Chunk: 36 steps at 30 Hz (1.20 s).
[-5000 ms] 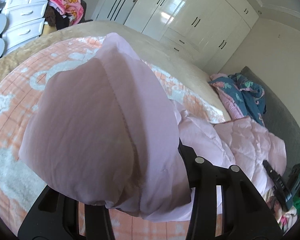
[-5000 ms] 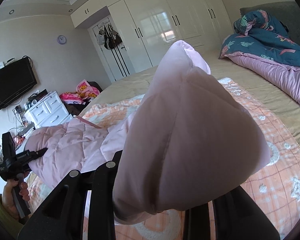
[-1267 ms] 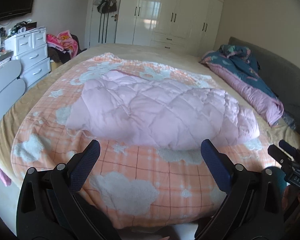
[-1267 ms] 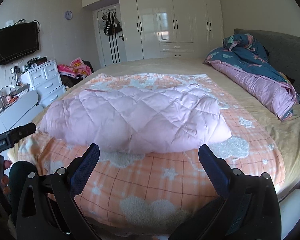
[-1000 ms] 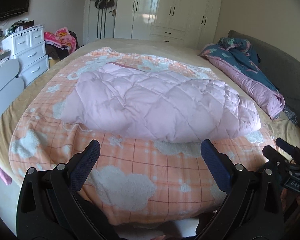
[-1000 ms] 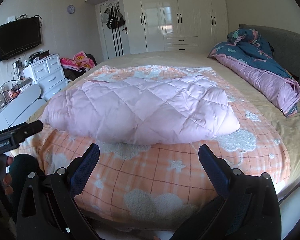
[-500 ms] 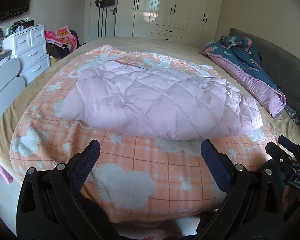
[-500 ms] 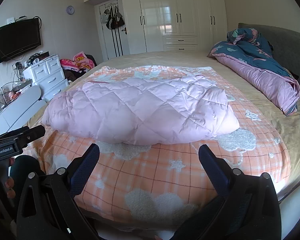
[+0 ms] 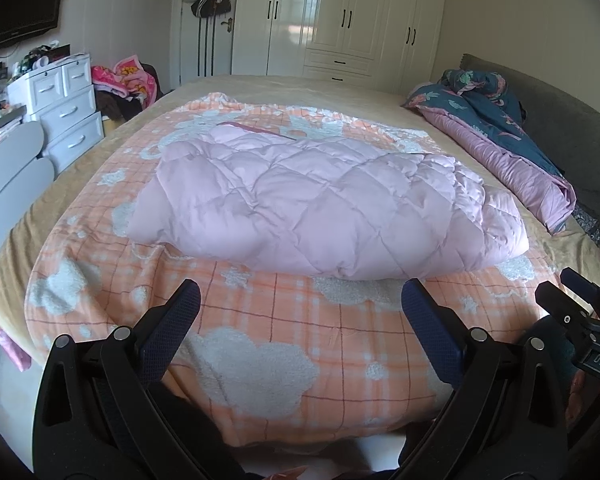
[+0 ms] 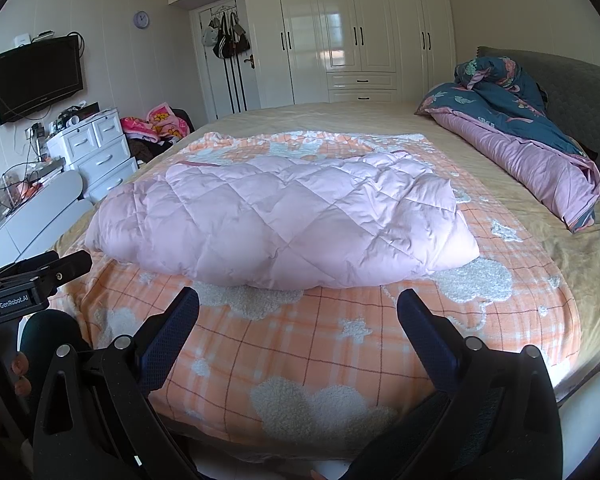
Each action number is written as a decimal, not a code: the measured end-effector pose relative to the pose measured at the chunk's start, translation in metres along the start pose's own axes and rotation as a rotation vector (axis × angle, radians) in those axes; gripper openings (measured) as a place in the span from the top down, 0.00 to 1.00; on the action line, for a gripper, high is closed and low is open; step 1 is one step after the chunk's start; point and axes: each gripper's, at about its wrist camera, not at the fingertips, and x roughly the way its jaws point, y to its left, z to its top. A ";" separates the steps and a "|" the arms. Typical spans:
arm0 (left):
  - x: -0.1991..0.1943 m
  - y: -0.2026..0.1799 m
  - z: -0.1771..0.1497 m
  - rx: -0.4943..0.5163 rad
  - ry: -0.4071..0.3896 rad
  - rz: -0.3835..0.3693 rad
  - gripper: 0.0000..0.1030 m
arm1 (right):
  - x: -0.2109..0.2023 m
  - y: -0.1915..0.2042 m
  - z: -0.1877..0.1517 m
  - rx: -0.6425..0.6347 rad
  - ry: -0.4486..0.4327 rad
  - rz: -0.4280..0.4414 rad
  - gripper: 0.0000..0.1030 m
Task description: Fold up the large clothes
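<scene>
Left gripper (image 9: 300,304) spread wide, empty, at foot of bed (image 9: 340,92). Right gripper (image 10: 298,312) likewise apart, holding nothing. Pink jacket (image 9: 320,204) lies folded on orange blanket (image 9: 284,320), clear of both.

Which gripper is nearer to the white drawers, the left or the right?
The left. The drawers stand on the left of the bed, and the left gripper is on that side; the right gripper is further right, towards the blue duvet.
</scene>
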 end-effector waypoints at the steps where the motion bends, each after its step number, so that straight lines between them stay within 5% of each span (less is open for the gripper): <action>1: 0.000 0.001 0.000 -0.002 -0.001 0.001 0.09 | 0.000 0.000 0.000 0.000 0.000 -0.001 0.04; 36: -0.002 0.000 0.001 0.004 -0.001 0.000 0.09 | -0.004 0.001 0.002 0.003 -0.010 -0.004 0.04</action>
